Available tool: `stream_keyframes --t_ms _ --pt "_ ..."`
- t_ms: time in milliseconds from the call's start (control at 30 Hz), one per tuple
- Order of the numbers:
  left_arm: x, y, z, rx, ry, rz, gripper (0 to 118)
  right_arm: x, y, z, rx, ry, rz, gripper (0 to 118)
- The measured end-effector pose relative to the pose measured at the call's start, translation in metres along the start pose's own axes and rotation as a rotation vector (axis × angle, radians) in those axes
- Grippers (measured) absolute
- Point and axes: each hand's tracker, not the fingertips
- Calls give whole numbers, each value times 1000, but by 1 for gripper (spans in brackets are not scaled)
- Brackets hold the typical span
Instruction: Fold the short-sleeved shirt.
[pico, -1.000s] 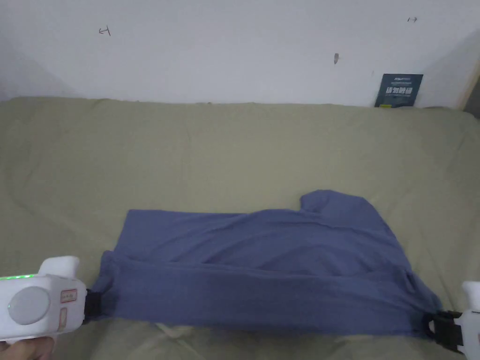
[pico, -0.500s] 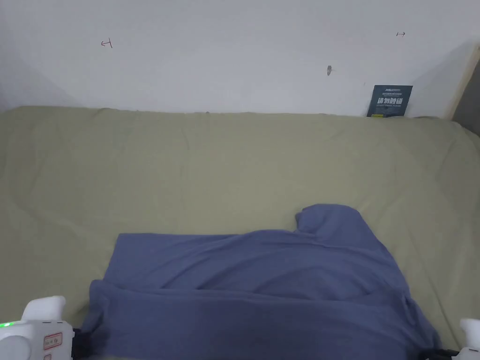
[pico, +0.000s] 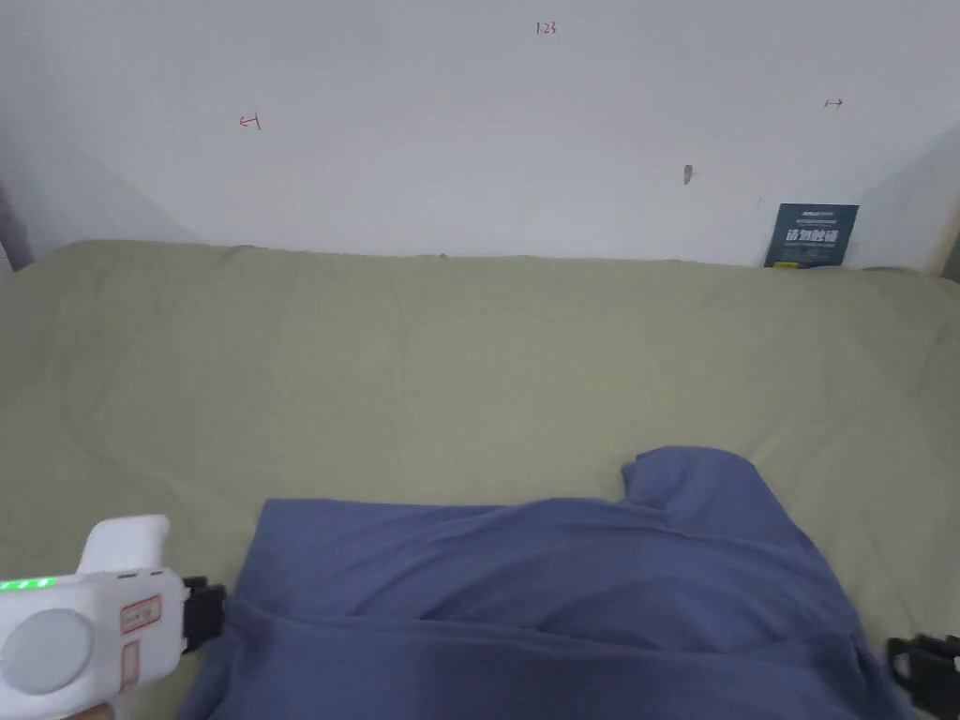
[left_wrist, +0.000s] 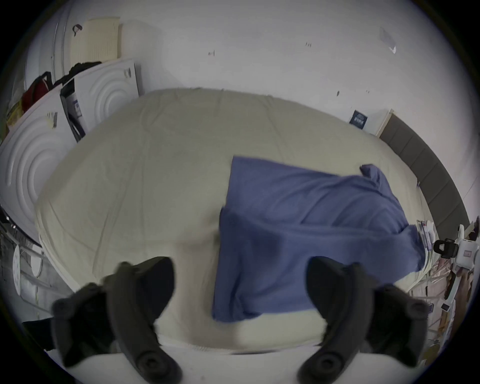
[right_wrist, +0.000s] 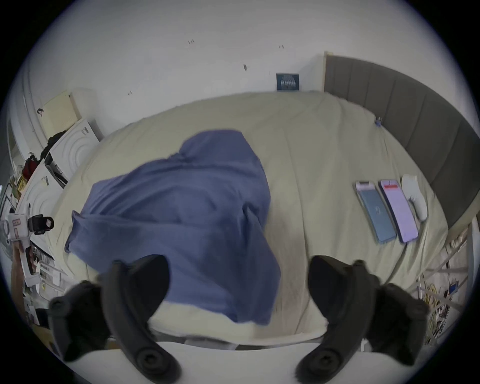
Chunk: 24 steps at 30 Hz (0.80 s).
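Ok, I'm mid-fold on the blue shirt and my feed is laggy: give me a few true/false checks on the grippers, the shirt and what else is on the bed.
1. Both grippers are open. True: the left gripper and the right gripper each have their jaws spread, with no cloth between them.
2. The blue shirt lies on the olive bedsheet. True.
3. The shirt is spread flat in a single layer. False: its near part is doubled over.
4. Two phones lie on top of the shirt. False: they lie on the sheet, apart from it.
5. A dark card leans against the wall. True.
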Motion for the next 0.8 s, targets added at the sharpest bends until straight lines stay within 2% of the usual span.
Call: stream_keyframes --t_ms 33,167,233,267,300,333,367,400,433,467,600,633,700,767,800 --pt "-5 7 6 45 4 16 0 -4 5 -5 54 -34 24 0" --pt "6 50 -34 10 36 1 0 -14 25 -16 33 30 -28 0" --pt "5 74 -51 -7 42 7 0 -18 30 -25 19 30 -36 0" --pt "11 64 -71 -14 46 10 0 -13 34 -34 -2 46 -52 0" --pt "12 74 -84 -27 49 -8 14 -7 39 -42 -12 41 -44 0" --pt "13 83 -96 -45 59 -19 67 -6 43 -47 -22 41 -35 0" --pt "8 88 -113 -81 99 -30 111 -4 46 -52 -26 34 -33 0" --pt "7 92 -127 -129 115 -19 118 0 50 -60 -32 30 -36 0" --pt "6 95 -146 -170 119 -17 114 4 53 -66 -32 29 -41 0" --pt "0 94 -166 -115 130 -44 114 7 56 -70 -36 28 -47 0" --pt "-11 79 -234 -192 140 -18 110 19 65 -93 -62 12 -52 0" --pt "-2 100 -209 -196 142 -14 107 22 67 -98 -70 1 -47 0" --pt "4 100 -217 -226 140 -24 106 22 69 -105 -83 -9 -36 0" --pt "14 98 -203 -240 144 -57 87 28 73 -112 -93 -13 -42 0" --pt "19 95 -197 -236 133 -61 82 28 74 -115 -98 -13 -44 0"
